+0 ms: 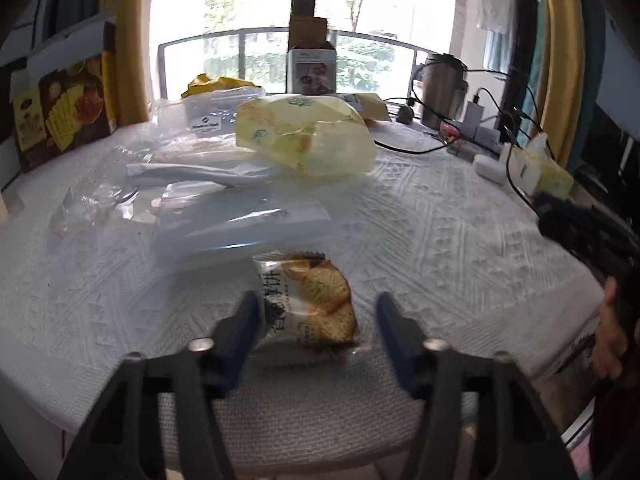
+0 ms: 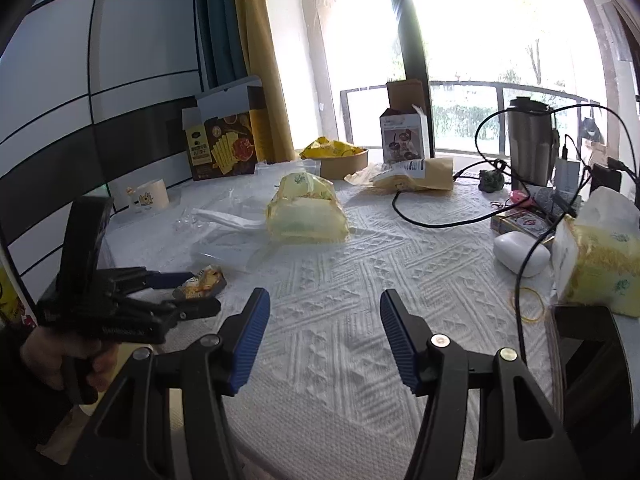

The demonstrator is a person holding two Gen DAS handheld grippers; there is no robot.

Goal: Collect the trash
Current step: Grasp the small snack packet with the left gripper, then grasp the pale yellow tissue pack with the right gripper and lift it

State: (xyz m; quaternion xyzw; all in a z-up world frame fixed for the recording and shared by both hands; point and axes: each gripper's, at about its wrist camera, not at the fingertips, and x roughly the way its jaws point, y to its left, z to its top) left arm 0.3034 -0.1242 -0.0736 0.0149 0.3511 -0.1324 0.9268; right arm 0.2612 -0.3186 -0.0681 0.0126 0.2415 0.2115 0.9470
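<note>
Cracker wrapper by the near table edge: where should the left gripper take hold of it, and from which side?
The cracker wrapper lies flat on the white tablecloth, its length running away from the left gripper. Probably best to grip across its narrow width at the near end, coming from the table's near edge. The open jaws already straddle it, and the crinkled film should bunch up when pinched.

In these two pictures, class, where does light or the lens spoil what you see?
Left wrist view: the window is blown out white, and the snack packet is slightly blurred. Right wrist view: glare washes out the window; the fisheye bends the wall panels.
</note>
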